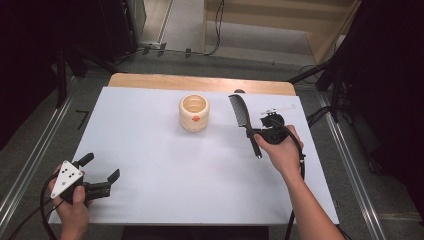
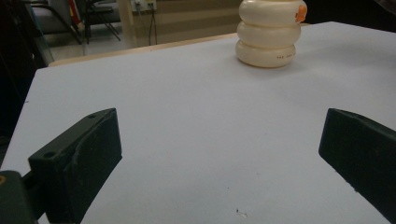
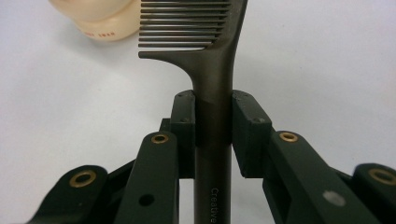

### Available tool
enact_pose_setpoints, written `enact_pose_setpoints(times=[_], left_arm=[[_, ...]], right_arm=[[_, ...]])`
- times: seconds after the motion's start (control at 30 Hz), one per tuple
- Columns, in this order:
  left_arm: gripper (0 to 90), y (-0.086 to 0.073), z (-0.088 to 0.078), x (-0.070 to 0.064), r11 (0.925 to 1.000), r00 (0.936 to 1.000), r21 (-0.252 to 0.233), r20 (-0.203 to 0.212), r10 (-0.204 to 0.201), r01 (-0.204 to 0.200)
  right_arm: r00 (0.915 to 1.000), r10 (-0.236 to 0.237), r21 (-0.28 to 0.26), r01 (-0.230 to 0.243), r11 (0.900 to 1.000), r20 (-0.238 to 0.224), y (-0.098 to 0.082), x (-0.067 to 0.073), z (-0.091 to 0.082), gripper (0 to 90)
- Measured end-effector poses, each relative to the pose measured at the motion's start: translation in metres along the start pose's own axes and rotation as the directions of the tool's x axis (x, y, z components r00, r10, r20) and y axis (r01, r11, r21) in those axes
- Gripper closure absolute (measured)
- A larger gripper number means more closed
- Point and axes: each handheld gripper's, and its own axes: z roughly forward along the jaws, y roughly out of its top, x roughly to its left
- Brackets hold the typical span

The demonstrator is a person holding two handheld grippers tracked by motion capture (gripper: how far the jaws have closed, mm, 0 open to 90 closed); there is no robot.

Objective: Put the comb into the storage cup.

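Note:
A dark comb [image 1: 241,114] hangs above the right half of the white table, held by its handle in my right gripper [image 1: 253,132], which is shut on it. In the right gripper view the pads [image 3: 187,122] squeeze the comb [image 3: 214,95] just below its teeth, which point left. A cream ribbed cup [image 1: 193,112] with an orange mark stands at the table's far centre, left of the comb. My left gripper [image 1: 101,167] rests open at the near left corner, nothing between its jaws. The cup [image 2: 269,32] stands far ahead of it, to the right.
The white sheet [image 1: 165,165] covers a wooden table [image 1: 200,81] whose bare edge shows at the back. A small white item [image 1: 278,108] lies near the far right edge. Metal rails [image 1: 30,160] flank the table on the floor, and cables trail at the right.

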Motion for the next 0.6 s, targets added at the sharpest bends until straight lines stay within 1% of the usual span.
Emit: enact_pose_setpoints(times=[0.07,0.17,0.2,0.33,0.4,0.47,0.5,0.57,0.6], left_arm=[[0.0,0.000,0.000,0.000,1.0000,1.0000,-0.003,-0.005,-0.002,0.002],[0.0,0.000,-0.001,0.000,0.9999,1.0000,-0.009,-0.008,-0.006,0.006],[0.0,0.001,0.000,0.000,1.0000,1.0000,-0.008,-0.008,-0.002,0.002],[0.0,0.002,0.000,-0.001,0.9999,0.9999,0.006,-0.011,0.012,-0.012],[0.0,0.004,0.000,-0.001,0.9999,0.9999,0.007,-0.014,0.009,-0.009],[0.0,0.005,0.000,-0.002,0.9998,0.9997,0.012,-0.016,0.016,-0.016],[0.0,0.007,0.000,-0.003,0.9999,0.9999,0.010,-0.012,0.010,-0.010],[0.0,0.009,0.001,-0.005,0.9999,1.0000,0.008,0.003,0.008,-0.008],[0.0,0.011,0.001,-0.007,0.9999,0.9999,0.008,0.005,0.013,-0.013]], right_arm=[[0.9999,-0.007,-0.020,0.007,1.000,-0.011,-0.001,0.002,-0.001,70.3],[0.9999,-0.009,-0.047,0.008,0.999,-0.013,-0.003,0.005,-0.003,70.3],[0.9996,-0.016,-0.065,0.014,0.998,-0.022,-0.004,0.006,-0.004,70.3],[0.9994,-0.010,-0.110,0.006,0.994,-0.034,-0.006,0.008,-0.007,70.3],[0.9992,-0.016,-0.137,0.011,0.991,-0.037,-0.007,0.009,-0.008,70.3],[0.9992,-0.021,-0.158,0.015,0.987,-0.035,-0.009,0.010,-0.009,70.3],[0.9990,-0.025,-0.175,0.018,0.984,-0.037,-0.009,0.010,-0.010,70.3],[0.9983,-0.025,-0.205,0.014,0.979,-0.053,-0.011,0.010,-0.011,70.3],[0.9983,-0.026,-0.216,0.014,0.976,-0.052,-0.012,0.011,-0.011,70.3]])
